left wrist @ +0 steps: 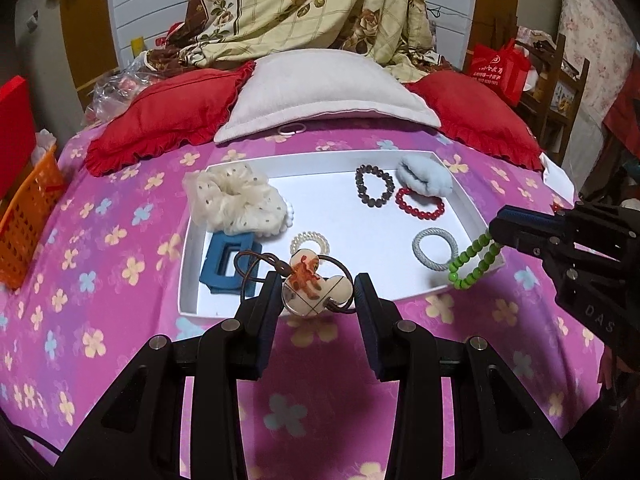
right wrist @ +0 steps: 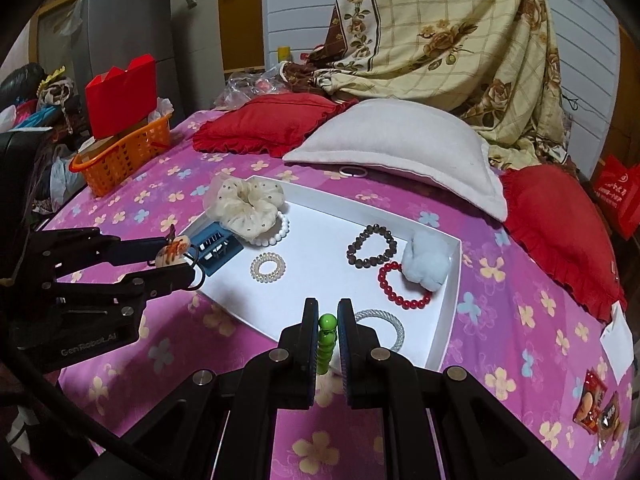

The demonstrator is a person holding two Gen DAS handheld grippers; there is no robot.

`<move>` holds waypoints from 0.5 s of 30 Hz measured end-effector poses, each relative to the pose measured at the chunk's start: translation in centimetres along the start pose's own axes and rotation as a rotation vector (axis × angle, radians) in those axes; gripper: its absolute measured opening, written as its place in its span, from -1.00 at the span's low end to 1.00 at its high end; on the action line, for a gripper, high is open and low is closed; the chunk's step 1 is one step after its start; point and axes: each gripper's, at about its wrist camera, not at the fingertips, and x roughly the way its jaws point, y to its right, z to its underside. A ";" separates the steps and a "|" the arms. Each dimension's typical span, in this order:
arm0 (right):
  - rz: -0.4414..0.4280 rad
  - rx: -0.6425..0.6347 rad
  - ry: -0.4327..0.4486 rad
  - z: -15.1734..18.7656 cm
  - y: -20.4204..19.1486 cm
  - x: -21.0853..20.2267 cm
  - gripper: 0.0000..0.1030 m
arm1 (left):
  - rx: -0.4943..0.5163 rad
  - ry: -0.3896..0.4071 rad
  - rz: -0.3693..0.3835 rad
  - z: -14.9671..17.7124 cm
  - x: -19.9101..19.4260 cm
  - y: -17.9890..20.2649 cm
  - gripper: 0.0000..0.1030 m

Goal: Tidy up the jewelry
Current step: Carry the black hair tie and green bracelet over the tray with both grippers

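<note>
Two pieces are in hand at once, both poised at the near rim of the white tray (left wrist: 460, 184) on the flowered bedspread (left wrist: 120, 240). The left gripper (left wrist: 318, 292) has its jaws partly closed around a cartoon-charm hair tie (left wrist: 306, 286), the disc pinched between the pads with its brown elastic loops spilling out on both sides. The right gripper (right wrist: 325, 320) is nearly closed on a green bead bracelet (right wrist: 325, 340), which in the left view dangles from the fingertips over the tray's near right corner. Already in the tray lie a cream scrunchie (left wrist: 232, 200) half over a white pearl bracelet (right wrist: 276, 228), a blue claw clip (left wrist: 228, 264), a clear coil tie (left wrist: 310, 242), a dark bead bracelet (left wrist: 374, 186), a red bead bracelet (left wrist: 420, 202), a pale blue fluffy scrunchie (left wrist: 424, 178) and a silver braided tie (left wrist: 434, 248). To place well, I judge each piece should be carried over open white floor, the middle being barest, and lowered close before the jaws part, so the beads settle flat and do not roll onto a neighbour. The charm's loose loops could catch on the clip, so it is best released clear of it.
</note>
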 end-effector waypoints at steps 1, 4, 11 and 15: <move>-0.001 0.000 -0.002 -0.1 0.0 0.2 -0.83 | -0.001 0.000 -0.002 -0.2 0.2 -0.1 -0.30; -0.005 0.001 -0.009 -0.3 0.0 0.8 -0.83 | -0.008 -0.002 -0.008 -0.6 0.6 -0.4 -0.30; -0.023 0.008 -0.019 -1.2 -0.2 2.3 -0.83 | -0.016 -0.011 -0.021 -1.4 1.8 -1.1 -0.30; -0.045 0.017 -0.020 -2.1 -0.9 3.5 -0.83 | -0.034 -0.020 -0.028 -2.0 2.5 -1.9 -0.30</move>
